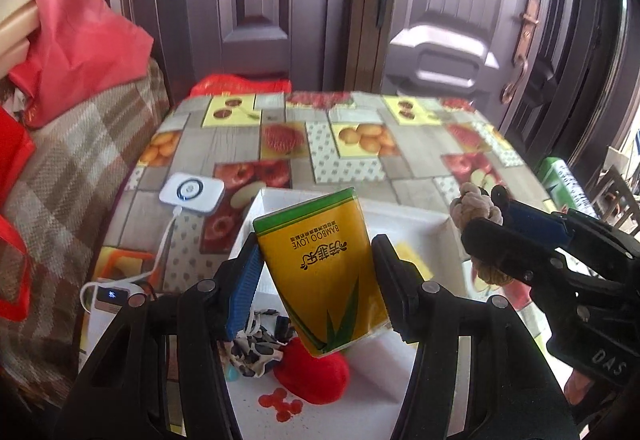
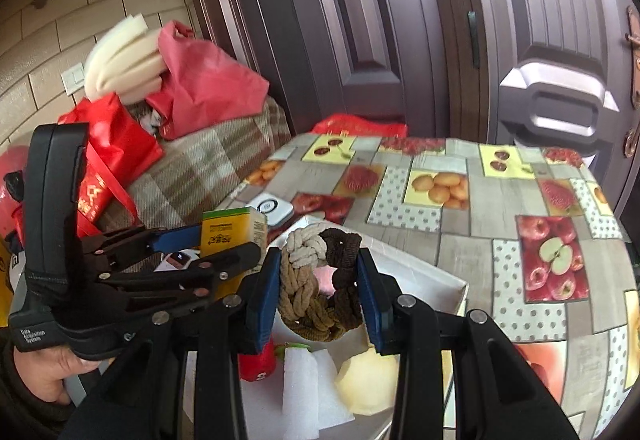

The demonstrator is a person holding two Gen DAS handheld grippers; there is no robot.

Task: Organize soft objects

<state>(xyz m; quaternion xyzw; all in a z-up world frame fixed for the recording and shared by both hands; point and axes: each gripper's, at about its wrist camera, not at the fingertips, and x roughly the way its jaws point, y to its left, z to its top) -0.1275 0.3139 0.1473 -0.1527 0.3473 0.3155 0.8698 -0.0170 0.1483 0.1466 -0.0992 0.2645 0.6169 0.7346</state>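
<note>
Tissue pack (image 1: pixel 324 272), yellow and green, sits clamped between the left tongs (image 1: pixel 316 280) above the white tray (image 1: pixel 404 217) on the worktop (image 1: pixel 420 159); just right of it, the right tongs (image 2: pixel 316 280) are clamped on a braided rope knot (image 2: pixel 316 280) over that tray.

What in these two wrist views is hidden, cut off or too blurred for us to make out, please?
- Left wrist view: the tissue pack in the left gripper hides most of the white tray floor.
- Left wrist view: the red plush and the spotted cloth are partly covered by pack and finger.
- Right wrist view: the knotted rope toy in the right gripper covers the pink item behind it.
- Both views: the pack's small print is unreadable.
</note>
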